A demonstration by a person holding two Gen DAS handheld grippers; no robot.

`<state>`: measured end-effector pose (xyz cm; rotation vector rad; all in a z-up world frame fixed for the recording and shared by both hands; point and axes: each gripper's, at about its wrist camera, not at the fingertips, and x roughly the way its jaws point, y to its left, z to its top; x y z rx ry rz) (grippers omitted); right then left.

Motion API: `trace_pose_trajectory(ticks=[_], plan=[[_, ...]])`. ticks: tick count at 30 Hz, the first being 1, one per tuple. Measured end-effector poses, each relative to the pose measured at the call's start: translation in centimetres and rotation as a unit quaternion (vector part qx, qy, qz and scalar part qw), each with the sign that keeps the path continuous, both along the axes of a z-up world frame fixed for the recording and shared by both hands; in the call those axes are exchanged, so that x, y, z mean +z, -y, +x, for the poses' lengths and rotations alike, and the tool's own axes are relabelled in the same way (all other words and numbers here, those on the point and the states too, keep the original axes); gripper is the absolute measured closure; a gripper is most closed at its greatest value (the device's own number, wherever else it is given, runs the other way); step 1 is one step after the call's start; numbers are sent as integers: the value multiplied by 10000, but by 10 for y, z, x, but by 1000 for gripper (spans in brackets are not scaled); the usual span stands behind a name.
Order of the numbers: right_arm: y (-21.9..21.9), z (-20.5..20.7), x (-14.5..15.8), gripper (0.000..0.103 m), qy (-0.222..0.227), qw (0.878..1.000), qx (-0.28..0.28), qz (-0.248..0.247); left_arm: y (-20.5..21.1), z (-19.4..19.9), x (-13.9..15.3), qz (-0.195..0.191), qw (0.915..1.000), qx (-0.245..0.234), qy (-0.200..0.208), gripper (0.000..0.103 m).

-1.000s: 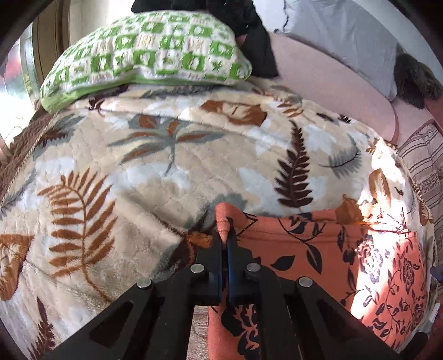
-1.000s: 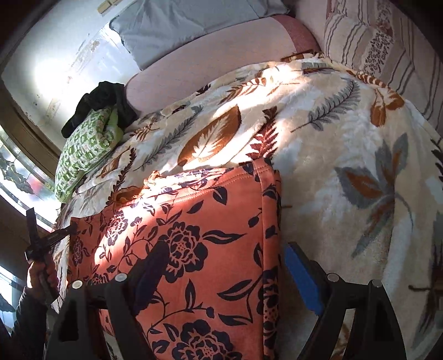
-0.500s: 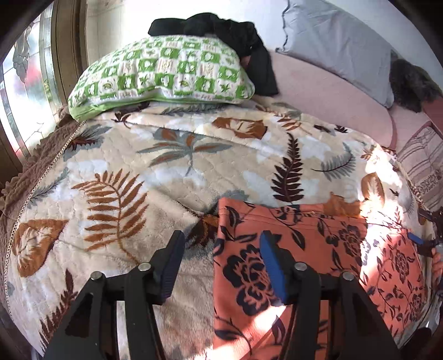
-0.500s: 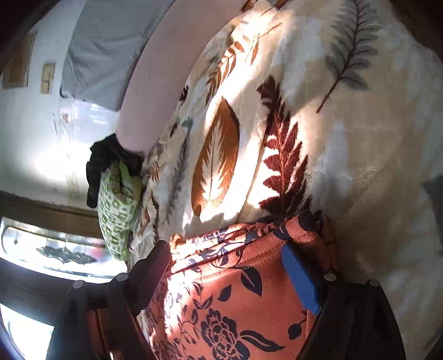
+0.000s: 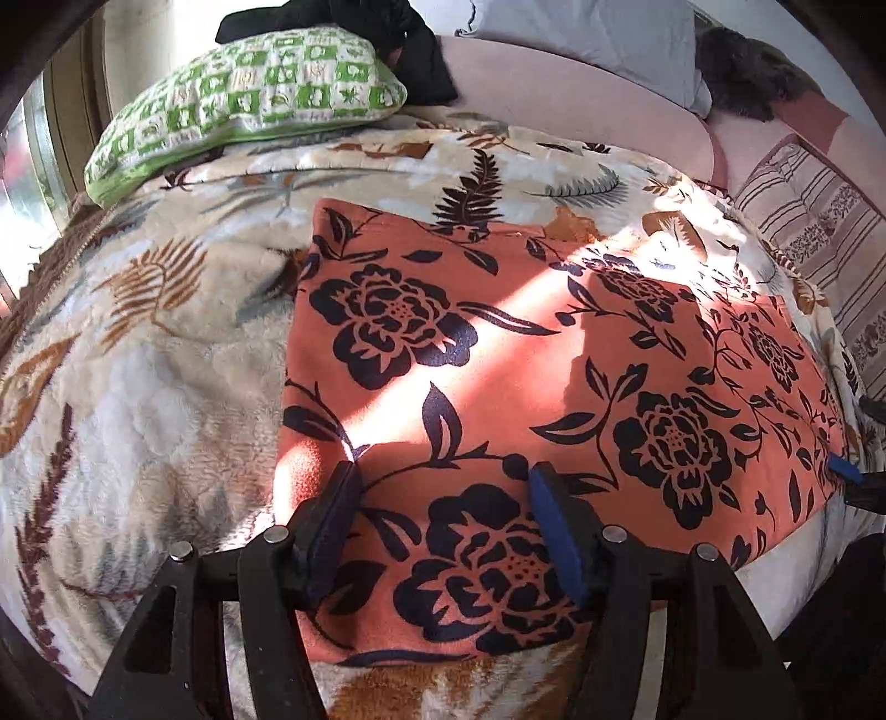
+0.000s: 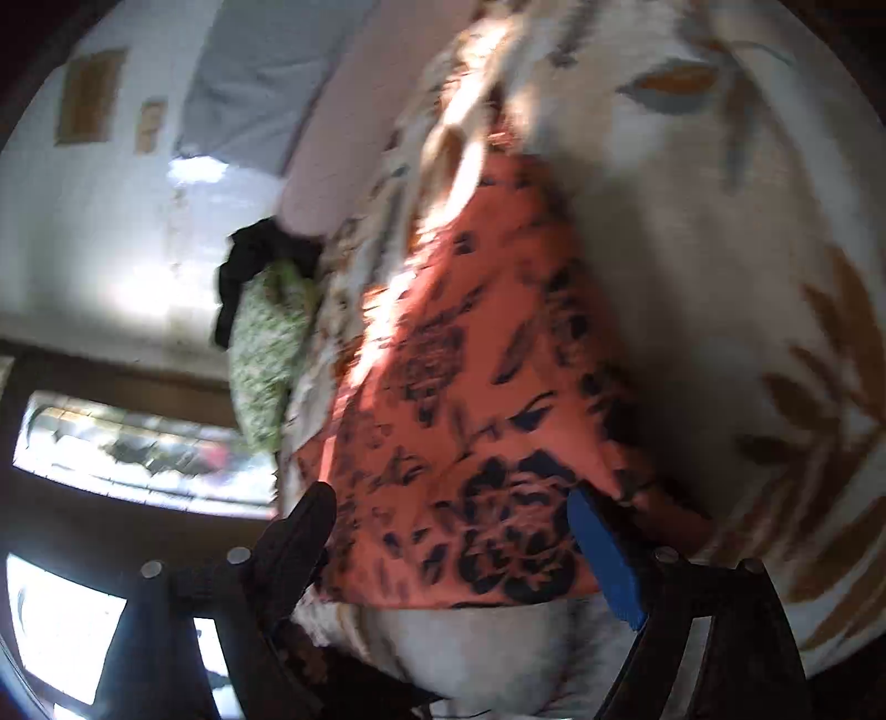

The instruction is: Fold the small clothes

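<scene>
Compared with a second earlier, the left gripper (image 5: pixel 440 484) is no longer pinching the corner of the orange floral garment (image 5: pixel 542 354): its jaws have just been opening and are now standing apart over the cloth's near edge, with fabric lying under the gap but neither pad pressing on it. In the left wrist view the garment is now filling the middle of the frame, lying flat as a neat rectangle on the leaf-print blanket (image 5: pixel 144 354), where before only its corner was showing at the bottom. I judge that a fold has just been laid down and released, and that the hands are lining up on the near edge for the next fold.

The right gripper (image 6: pixel 451 507) is sitting with its jaws wide apart at the bottom of the blurred right wrist view, the garment's corner lying between them without being clamped; its tip is also peeking in at the right edge of the left wrist view.

Counting: one orange garment, two grippers, one leaf-print blanket covering the bed, one green checked pillow (image 5: pixel 249 94) at upper left, one black garment (image 5: pixel 410 55) bunched behind it, and one grey pillow (image 5: pixel 587 33) along the top edge.
</scene>
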<state>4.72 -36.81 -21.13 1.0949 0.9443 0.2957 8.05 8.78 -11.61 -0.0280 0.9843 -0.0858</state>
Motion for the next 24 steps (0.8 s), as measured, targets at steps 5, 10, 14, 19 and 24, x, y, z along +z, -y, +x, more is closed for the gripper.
trace_pose_trajectory(ticks=[5,10,14,19,24], plan=[[-7,-26,35,19,774,9965,-25,317,-11,-34,32,-156,9983,-30,565,29],[-17,-19,14,16,593,9982,66,-106,-35,-20,-20,-130,9985,454,-271,26],[1,-32,10,18,660,9965,-358,367,-39,-36,18,-244,9975,576,319,26],[-4,-40,22,17,1036,9923,-181,658,-29,-41,39,-254,9966,527,576,26],[-37,-22,34,17,1124,9888,408,892,-8,-31,34,-179,9981,248,533,26]])
